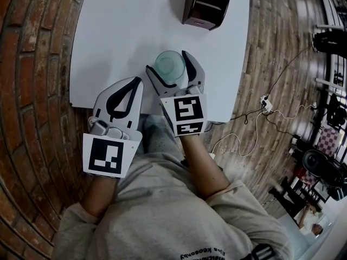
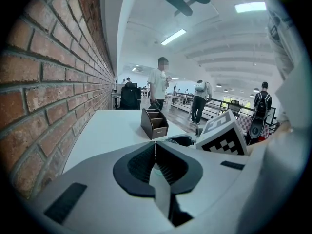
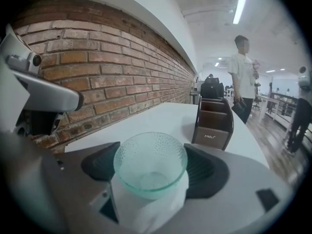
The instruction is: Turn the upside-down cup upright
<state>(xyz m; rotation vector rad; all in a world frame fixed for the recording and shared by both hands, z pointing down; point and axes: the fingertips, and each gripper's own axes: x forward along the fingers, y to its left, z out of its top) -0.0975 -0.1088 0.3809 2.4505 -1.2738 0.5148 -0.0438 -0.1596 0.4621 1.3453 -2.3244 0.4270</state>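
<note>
Nearest, at the lower left of the head view, the left gripper (image 1: 135,83) sits at the table's (image 1: 119,31) near edge, its jaws pressed together on nothing. Just right of it, at frame centre, the right gripper (image 1: 168,63) clasps the glass cup (image 1: 169,65) by its sides, mouth up, over the table. Farther off, at the top, stands a brown organizer (image 1: 207,3).

Count: one glass cup (image 1: 169,65); one brown organizer (image 1: 206,3), far side; one white table (image 1: 119,31). Two grippers: left gripper (image 1: 137,81), right gripper (image 1: 168,62). Two marker cubes (image 1: 108,155), one per gripper. Three standing people (image 2: 160,82), far.
</note>
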